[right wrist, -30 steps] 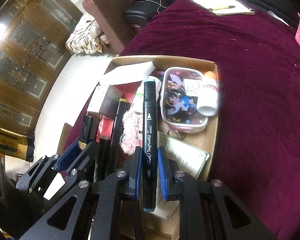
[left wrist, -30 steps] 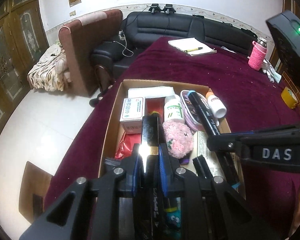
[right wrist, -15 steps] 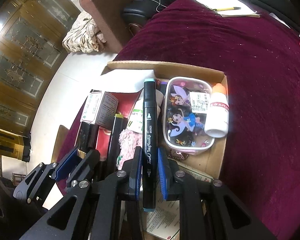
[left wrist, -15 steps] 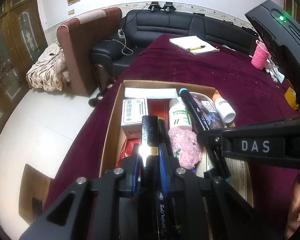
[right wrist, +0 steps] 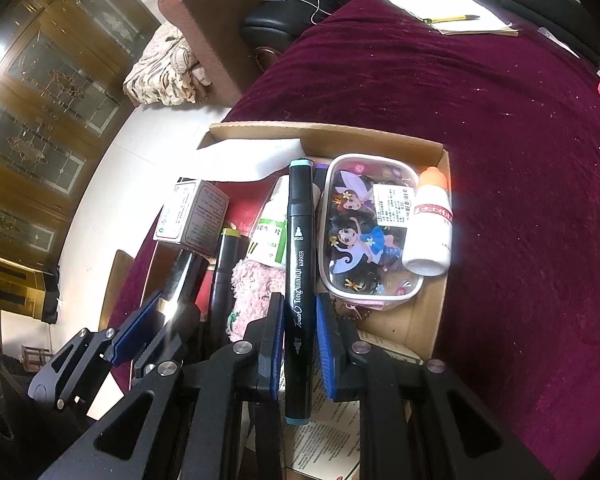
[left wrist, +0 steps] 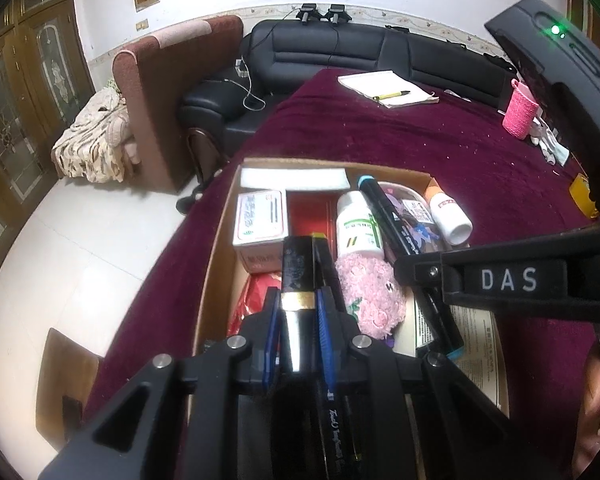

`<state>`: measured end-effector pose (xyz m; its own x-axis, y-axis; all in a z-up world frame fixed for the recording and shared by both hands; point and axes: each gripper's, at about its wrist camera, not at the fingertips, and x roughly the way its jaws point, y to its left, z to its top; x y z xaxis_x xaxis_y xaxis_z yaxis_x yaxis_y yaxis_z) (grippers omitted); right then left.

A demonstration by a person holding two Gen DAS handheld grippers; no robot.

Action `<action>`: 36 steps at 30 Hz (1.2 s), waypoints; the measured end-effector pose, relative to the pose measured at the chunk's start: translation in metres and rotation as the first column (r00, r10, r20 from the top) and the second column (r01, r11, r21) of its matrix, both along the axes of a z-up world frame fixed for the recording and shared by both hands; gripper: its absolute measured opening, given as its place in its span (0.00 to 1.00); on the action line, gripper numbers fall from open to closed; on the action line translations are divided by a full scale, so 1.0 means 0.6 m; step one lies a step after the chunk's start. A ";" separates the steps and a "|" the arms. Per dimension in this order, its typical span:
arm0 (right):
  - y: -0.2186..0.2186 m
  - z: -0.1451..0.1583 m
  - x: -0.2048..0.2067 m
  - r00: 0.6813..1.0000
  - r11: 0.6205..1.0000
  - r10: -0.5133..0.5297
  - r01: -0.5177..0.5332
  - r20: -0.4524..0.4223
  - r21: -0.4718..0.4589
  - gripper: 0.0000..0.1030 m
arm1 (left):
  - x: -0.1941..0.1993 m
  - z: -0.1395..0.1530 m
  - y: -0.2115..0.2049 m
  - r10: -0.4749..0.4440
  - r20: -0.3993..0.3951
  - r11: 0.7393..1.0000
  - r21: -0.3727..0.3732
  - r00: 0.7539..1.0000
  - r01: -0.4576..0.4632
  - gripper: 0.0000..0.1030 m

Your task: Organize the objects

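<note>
An open cardboard box (left wrist: 219, 248) sits on the maroon tablecloth (left wrist: 440, 148), packed with small items. My left gripper (left wrist: 298, 300) is shut on a black tube with a gold band (left wrist: 297, 264), held over the box's left half. My right gripper (right wrist: 298, 304) is shut on a black marker with teal caps (right wrist: 299, 248), above the box's middle. The left wrist view shows the right gripper (left wrist: 416, 270) reaching in from the right with the marker (left wrist: 392, 216). From the right wrist view, the left gripper (right wrist: 172, 304) and its tube (right wrist: 188, 272) appear at lower left.
Inside the box lie a white-green bottle (left wrist: 358, 226), a pink fluffy toy (left wrist: 370, 296), a cartoon pouch (right wrist: 364, 232), an orange-capped white bottle (right wrist: 428, 224), a small white carton (left wrist: 258, 220) and another marker (right wrist: 224, 272). A notepad with pen (left wrist: 388, 88) lies farther back.
Both grippers keep hold of their items. The right gripper with the marker has drifted slightly left and back, so more of the box shows in its view.
</note>
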<state>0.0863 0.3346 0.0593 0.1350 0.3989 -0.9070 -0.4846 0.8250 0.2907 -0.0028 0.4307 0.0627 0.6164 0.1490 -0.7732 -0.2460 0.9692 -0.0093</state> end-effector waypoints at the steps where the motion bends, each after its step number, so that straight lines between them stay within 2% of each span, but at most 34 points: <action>1: 0.000 0.001 -0.001 1.000 1.000 0.002 -0.002 0.001 -0.002 0.18 | -0.002 0.000 -0.002 0.000 0.002 1.000 0.003 1.000 0.000 0.17; 6: -0.005 0.008 -0.007 1.000 1.000 0.002 -0.002 0.012 -0.001 0.22 | -0.007 0.006 -0.009 -0.005 0.019 1.000 0.013 1.000 0.005 0.19; 8: -0.009 0.015 -0.010 1.000 1.000 0.003 -0.003 0.028 0.001 0.29 | -0.010 0.009 -0.009 0.000 0.028 1.000 0.012 1.000 -0.001 0.35; 9: -0.011 0.019 -0.012 0.999 1.000 0.000 0.000 0.036 0.004 0.31 | -0.014 0.010 -0.010 0.002 0.036 1.000 0.010 0.999 -0.002 0.38; 11: -0.015 0.025 -0.017 0.999 1.000 -0.004 0.004 0.049 0.006 0.46 | -0.019 0.014 -0.010 0.005 0.053 1.000 0.007 0.999 -0.005 0.40; 13: -0.023 0.033 -0.023 0.998 1.000 -0.016 0.016 0.064 0.007 0.53 | -0.022 0.016 -0.013 0.005 0.058 1.000 0.003 0.998 -0.005 0.43; 16: -0.042 0.044 -0.030 0.996 0.999 -0.042 0.040 0.079 0.021 0.57 | -0.029 0.021 -0.015 0.009 0.069 1.000 -0.003 0.998 -0.009 0.54; 19: -0.062 0.053 -0.040 0.994 0.998 -0.062 0.061 0.094 0.021 0.72 | -0.037 0.027 -0.018 0.010 0.093 1.000 -0.014 0.996 -0.009 0.63; 20: -0.068 0.055 -0.042 0.992 0.997 -0.072 0.070 0.100 0.018 0.75 | -0.040 0.030 -0.019 0.011 0.102 1.000 -0.018 0.995 -0.010 0.69; 26: -0.111 0.065 -0.064 0.988 0.994 -0.105 0.102 0.117 0.027 0.85 | -0.057 0.043 -0.043 0.000 0.131 0.999 -0.037 0.991 0.005 0.89; 29: -0.131 0.075 -0.079 0.984 0.996 -0.094 0.095 0.152 0.005 0.91 | -0.072 0.048 -0.054 0.029 0.128 0.999 -0.048 0.991 -0.023 0.90; 33: -0.165 0.082 -0.107 0.977 0.994 -0.098 0.105 0.189 -0.027 0.94 | -0.087 0.055 -0.068 0.015 0.065 0.998 -0.065 0.998 -0.010 0.90; 36: -0.197 0.081 -0.127 0.977 0.995 -0.083 0.091 0.195 -0.034 0.96 | -0.108 0.061 -0.077 0.038 0.031 0.998 -0.059 0.999 -0.036 0.92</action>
<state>0.0100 0.2164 0.1079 0.3415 0.3400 -0.8762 -0.4544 0.8758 0.1627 -0.0676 0.3843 0.0995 0.6356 0.1279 -0.7614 -0.2808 0.9569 -0.0736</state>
